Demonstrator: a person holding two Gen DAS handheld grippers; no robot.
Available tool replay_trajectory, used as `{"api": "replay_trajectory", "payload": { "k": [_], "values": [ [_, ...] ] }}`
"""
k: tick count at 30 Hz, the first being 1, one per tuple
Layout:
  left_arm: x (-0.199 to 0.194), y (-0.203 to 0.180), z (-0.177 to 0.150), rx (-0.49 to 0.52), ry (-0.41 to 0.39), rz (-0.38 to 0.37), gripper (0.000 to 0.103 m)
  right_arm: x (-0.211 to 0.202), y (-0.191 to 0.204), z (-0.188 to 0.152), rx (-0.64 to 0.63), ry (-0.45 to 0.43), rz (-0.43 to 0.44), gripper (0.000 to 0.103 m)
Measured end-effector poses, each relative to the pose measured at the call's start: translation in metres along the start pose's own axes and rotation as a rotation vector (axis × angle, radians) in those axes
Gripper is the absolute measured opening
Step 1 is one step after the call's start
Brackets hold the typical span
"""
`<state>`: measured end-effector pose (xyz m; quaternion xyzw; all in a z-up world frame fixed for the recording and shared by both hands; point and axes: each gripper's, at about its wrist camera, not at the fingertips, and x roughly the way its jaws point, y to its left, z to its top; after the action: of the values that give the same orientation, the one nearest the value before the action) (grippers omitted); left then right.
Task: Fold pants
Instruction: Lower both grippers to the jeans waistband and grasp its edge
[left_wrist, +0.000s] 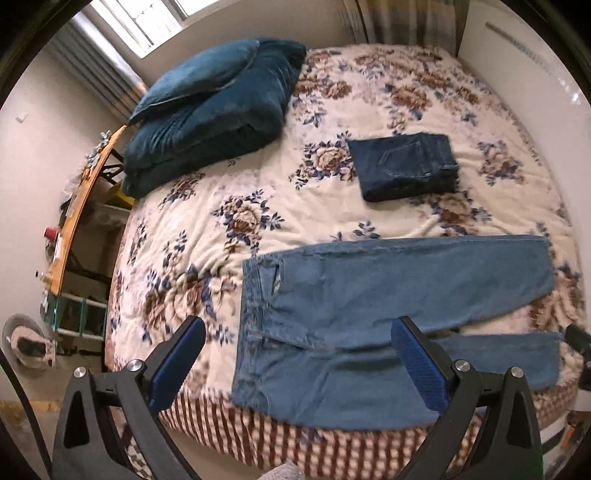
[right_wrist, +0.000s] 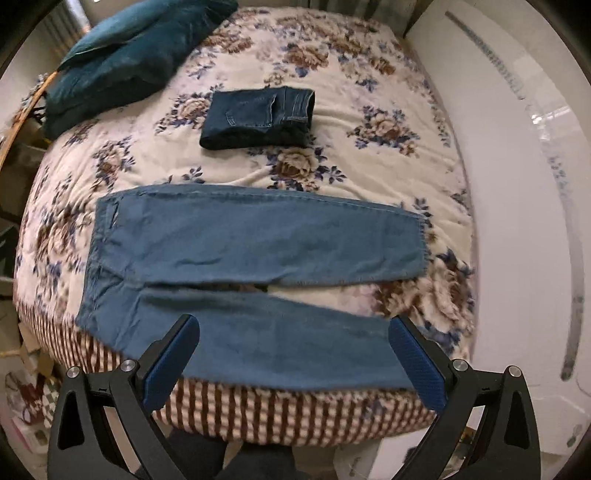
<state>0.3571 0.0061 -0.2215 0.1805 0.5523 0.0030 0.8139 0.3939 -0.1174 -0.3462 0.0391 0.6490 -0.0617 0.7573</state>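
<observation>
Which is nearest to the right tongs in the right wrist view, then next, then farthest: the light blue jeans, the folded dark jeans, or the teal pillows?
1. Light blue jeans: spread flat at the bed's near edge, just ahead of the open right tongs.
2. Folded dark jeans: mid-bed, beyond them.
3. Teal pillows: far left corner.

I read both wrist cameras as raised above the near edge of the bed (left_wrist: 332, 110), angled down and forward across it. The left wrist view sits toward the waistband end of the light blue jeans (left_wrist: 388, 295); the right wrist view sits nearer the leg ends (right_wrist: 258, 236). Both views share the folded dark jeans (left_wrist: 402, 166) (right_wrist: 258, 116), the teal pillows (left_wrist: 214, 107) (right_wrist: 122, 55) and the white wall panel (left_wrist: 546, 92) (right_wrist: 517, 184).
</observation>
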Motion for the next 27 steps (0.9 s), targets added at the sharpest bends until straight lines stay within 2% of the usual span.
{"api": "replay_trajectory", "payload": {
  "k": [4,10,13,16,19,20,24,27],
  "values": [
    [0.060,-0.005,0.032,0.023,0.033,0.007,0.103,0.057,0.009,0.044,0.005,0.053,-0.019,0.103],
    [0.162,-0.029,0.073,0.108,0.077,-0.062,0.102,0.167,0.023,0.105,-0.099,0.155,-0.042,0.103],
    [0.213,-0.050,0.087,0.220,0.118,-0.107,0.094,0.226,0.039,0.130,-0.248,0.211,-0.025,0.103],
    [0.279,-0.086,0.091,0.412,0.206,-0.206,0.093,0.286,0.061,0.147,-0.418,0.266,0.001,0.103],
    [0.332,-0.114,0.090,0.577,0.287,-0.242,0.091,0.343,0.079,0.162,-0.555,0.332,0.031,0.103],
    [0.354,-0.124,0.085,0.660,0.332,-0.258,0.090,0.361,0.084,0.167,-0.613,0.345,0.030,0.103],
    [0.398,-0.140,0.074,0.792,0.450,-0.339,0.090,0.421,0.093,0.178,-0.789,0.405,-0.022,0.103],
    [0.414,-0.143,0.074,0.789,0.489,-0.387,0.089,0.442,0.092,0.186,-0.813,0.440,0.041,0.101]
  ]
}}
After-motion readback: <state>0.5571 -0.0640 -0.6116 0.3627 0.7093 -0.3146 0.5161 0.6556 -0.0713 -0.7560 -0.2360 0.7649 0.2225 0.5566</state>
